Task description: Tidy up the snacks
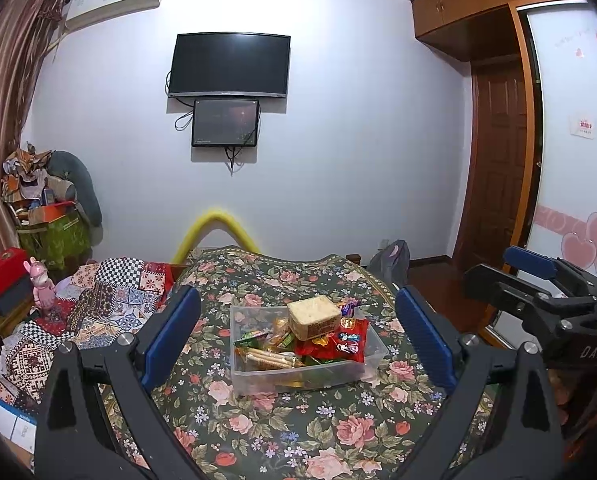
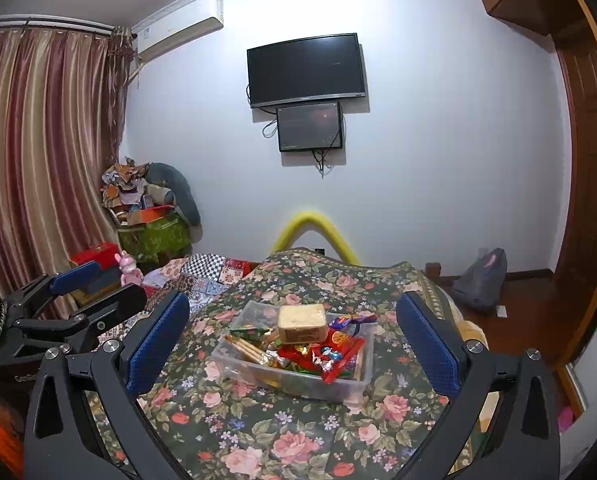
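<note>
A clear plastic bin (image 1: pixel 258 376) stands on the floral bedspread (image 1: pixel 278 432), filled with snacks: a tan square pack (image 1: pixel 313 317) on top, red wrappers (image 1: pixel 338 350), biscuit sticks (image 1: pixel 266 358) and small candies. My left gripper (image 1: pixel 298 340) is open and empty, held back from the bin, fingers spread wider than it. The bin (image 2: pixel 350 380) also shows in the right wrist view, with the tan pack (image 2: pixel 301 322) on top. My right gripper (image 2: pixel 294 338) is open and empty, also short of the bin. The right gripper appears at the right of the left view (image 1: pixel 538 280); the left gripper shows at the left of the right view (image 2: pixel 82 292).
A patchwork quilt (image 1: pixel 110 300) lies left of the bedspread. A pink rabbit figure (image 1: pixel 42 288) and red box (image 1: pixel 2 268) sit at far left, with a cluttered pile (image 1: pixel 46 208) in the corner. A yellow foam arch (image 1: pixel 214 228) stands behind the bed. A backpack (image 2: pixel 482 280) lies on the floor right.
</note>
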Demonstrator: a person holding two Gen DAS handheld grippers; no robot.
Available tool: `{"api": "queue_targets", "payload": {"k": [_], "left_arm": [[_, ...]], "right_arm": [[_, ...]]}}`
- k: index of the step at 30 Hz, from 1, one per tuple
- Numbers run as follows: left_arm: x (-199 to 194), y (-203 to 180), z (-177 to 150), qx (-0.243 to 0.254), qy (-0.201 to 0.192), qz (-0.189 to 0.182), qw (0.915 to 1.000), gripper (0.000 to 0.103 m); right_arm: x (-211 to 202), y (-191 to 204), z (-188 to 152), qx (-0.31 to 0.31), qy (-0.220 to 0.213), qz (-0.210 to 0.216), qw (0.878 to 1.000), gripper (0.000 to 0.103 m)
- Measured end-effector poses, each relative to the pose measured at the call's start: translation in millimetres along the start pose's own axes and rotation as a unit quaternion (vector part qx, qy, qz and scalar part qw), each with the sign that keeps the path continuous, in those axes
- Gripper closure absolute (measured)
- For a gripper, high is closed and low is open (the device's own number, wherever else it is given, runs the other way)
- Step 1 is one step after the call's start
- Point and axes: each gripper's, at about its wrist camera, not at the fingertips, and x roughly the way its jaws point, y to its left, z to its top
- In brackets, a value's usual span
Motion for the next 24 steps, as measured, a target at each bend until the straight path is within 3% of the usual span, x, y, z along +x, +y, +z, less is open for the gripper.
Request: {"api": "queue_targets", "payload": {"k": [24], "left_arm": [[2.9,-1.4,-3.3,0.002,0.002,0.001,1.0,0.0]], "right_arm": [[-5.1,1.1,-1.9,0.002,-0.001,-0.001,1.0,0.0]]}}
